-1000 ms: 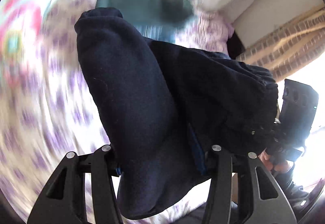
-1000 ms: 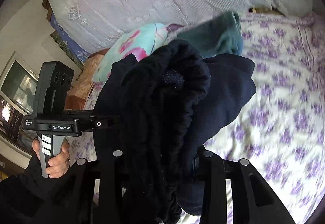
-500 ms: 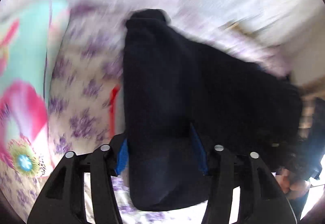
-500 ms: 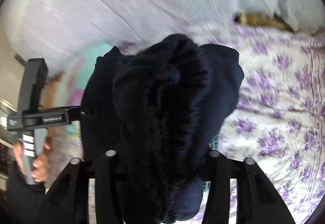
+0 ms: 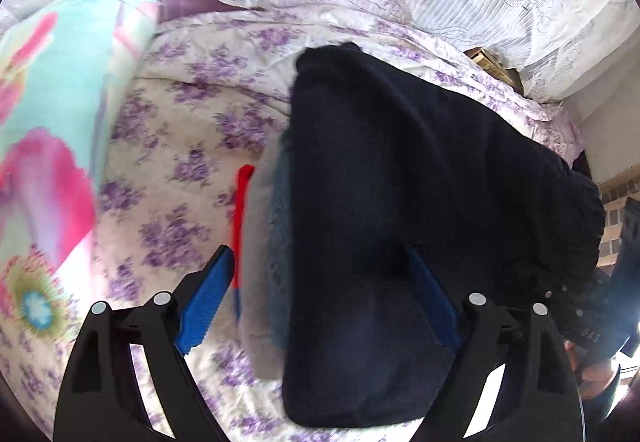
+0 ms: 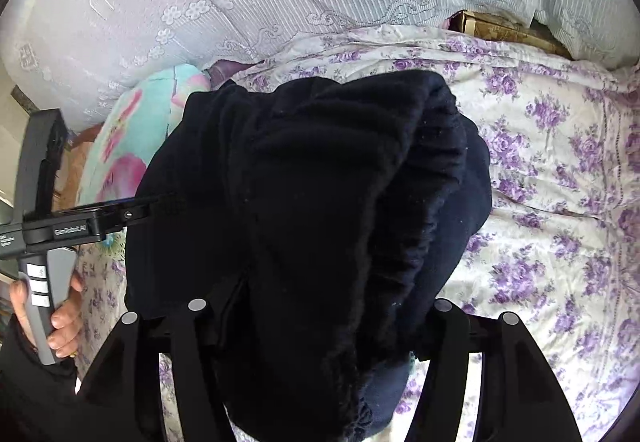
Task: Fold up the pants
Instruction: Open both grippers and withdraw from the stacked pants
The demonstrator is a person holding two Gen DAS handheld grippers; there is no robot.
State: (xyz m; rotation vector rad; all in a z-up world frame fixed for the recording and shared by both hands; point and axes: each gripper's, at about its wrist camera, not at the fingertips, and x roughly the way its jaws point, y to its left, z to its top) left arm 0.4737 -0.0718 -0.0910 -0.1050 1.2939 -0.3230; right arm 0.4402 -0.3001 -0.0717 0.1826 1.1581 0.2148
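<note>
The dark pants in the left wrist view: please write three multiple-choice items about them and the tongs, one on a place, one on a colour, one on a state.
1. Where do the pants lie?
A. in a laundry basket
B. on the purple-flowered bedsheet
C. on a wooden floor

2. What colour are the pads of the left tongs?
A. yellow
B. white
C. blue

3. In what state are the left tongs?
A. open, with one pad clear of the cloth
B. shut flat, with nothing between them
C. out of view

Answers:
1 B: flowered sheet shows all around the dark cloth.
2 C: both pads show blue beside the pants.
3 A: the jaws have just been opening, the pants lie between them, and bare sheet shows between the picture-left pad and the cloth.
</note>
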